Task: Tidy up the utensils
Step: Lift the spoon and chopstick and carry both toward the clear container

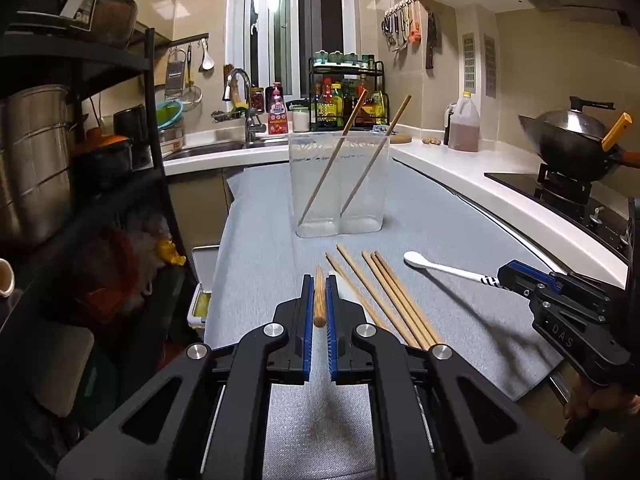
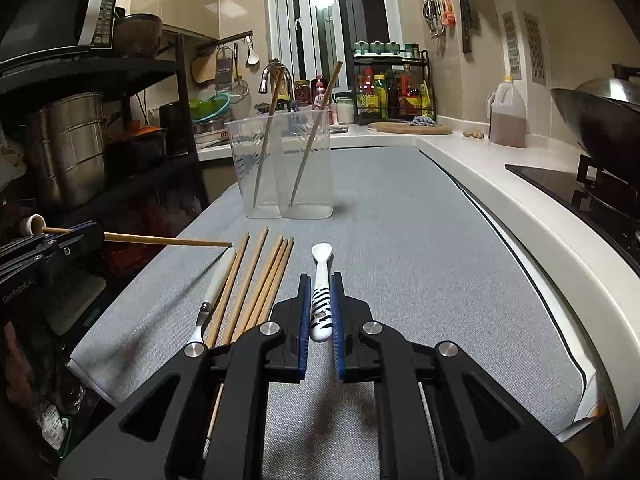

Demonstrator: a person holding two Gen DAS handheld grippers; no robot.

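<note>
Utensils lifted from kitchen mat, one in each gripper

Utensils are pictured mid-sorting on a grey mat. A wooden ladle is clamped by its handle in the left gripper, its small cup seen at the far left in the right wrist view. A white spoon with a zebra-striped handle is pinched in the right gripper, clear of the mat. Loose chopsticks and a white-handled utensil are left lying between them. Two chopsticks are leaned inside a clear two-compartment holder, one per compartment
</note>
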